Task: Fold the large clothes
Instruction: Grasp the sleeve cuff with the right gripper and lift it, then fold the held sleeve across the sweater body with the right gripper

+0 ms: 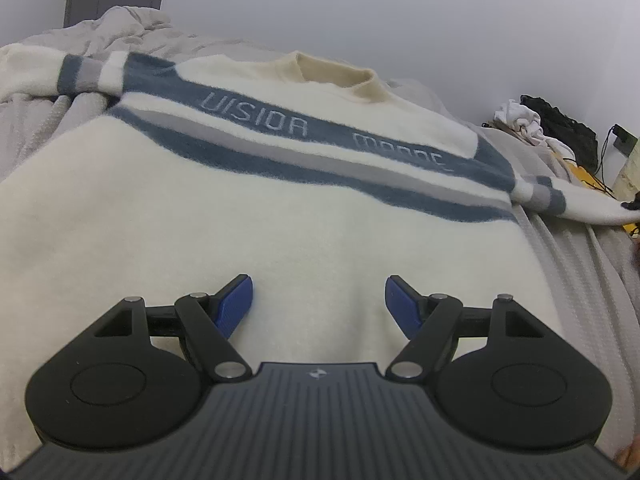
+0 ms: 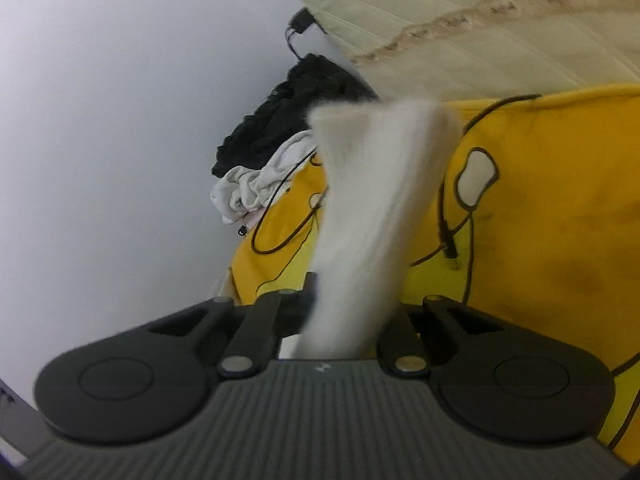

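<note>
Left sleeve (image 1: 44, 72): lies out to the far left across the grey ribbed bedcover (image 1: 560, 248), cuff end beyond the frame edge
Sweater (image 1: 248, 208): cream knit with blue and grey chest stripes, spread flat and face up on the bedcover, collar (image 1: 340, 74) at the far end, hem toward the left wrist camera; its long axis runs away from the left gripper, sleeves out to either side
Left gripper (image 1: 319, 300): blue pads well apart and empty, hovering over the lower body of the sweater near the hem; I cannot tell whether the tips touch the knit
Right sleeve (image 1: 576, 204): stretches off to the right past the striped band, toward a pile of white and black clothes (image 1: 552, 128)
Right gripper (image 2: 348, 320): jaws drawn together on a cream strip of fuzzy knit (image 2: 372, 216), most likely that sleeve's cuff end, which stands up out of the jaws; the pads themselves are hidden by the cloth
Behind the strip: a yellow printed cloth (image 2: 540, 240)
Key relation: the sleeve lies on the right hand's side, so that hand is the nearer one; judged from this, the sleeve has to travel leftward across the chest while the left gripper steadies the body
</note>
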`<state>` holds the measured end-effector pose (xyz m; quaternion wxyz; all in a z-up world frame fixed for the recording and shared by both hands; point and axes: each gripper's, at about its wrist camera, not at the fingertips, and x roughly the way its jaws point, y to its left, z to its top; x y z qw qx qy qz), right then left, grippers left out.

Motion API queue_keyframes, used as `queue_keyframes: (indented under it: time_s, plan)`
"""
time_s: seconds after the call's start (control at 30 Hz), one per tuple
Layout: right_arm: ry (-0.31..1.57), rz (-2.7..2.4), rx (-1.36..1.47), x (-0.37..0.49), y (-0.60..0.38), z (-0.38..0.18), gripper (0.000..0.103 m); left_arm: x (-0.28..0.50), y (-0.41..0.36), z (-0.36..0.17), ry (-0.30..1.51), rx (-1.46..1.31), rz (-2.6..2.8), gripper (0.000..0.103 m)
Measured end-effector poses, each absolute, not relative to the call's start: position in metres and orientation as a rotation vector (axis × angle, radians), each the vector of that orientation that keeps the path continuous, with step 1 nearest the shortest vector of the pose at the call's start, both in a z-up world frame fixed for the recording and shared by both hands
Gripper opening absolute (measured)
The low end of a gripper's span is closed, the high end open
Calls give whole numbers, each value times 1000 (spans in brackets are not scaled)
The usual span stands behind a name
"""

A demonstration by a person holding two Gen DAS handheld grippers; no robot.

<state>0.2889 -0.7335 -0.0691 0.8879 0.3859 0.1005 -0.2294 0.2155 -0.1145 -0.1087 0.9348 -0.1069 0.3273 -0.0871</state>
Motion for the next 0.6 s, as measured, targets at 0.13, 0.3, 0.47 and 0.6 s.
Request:
queue_keyframes:
  time_s: [0.13,0.3,0.47,0.6]
  plan:
    - [194,-453,668,295,-729,-51,10,216,-114,-109,664,-204,-161,78]
    - [171,-437,616,307,-725,-27,10,220,-110,-108,675,-212,-142,78]
    - [134,-386,523,312,-691,12,10,221,-100,-101,682,-253,-123,78]
    - [83,-318,416,310,-645,55,10,218,-84,-88,660,-298,-96,78]
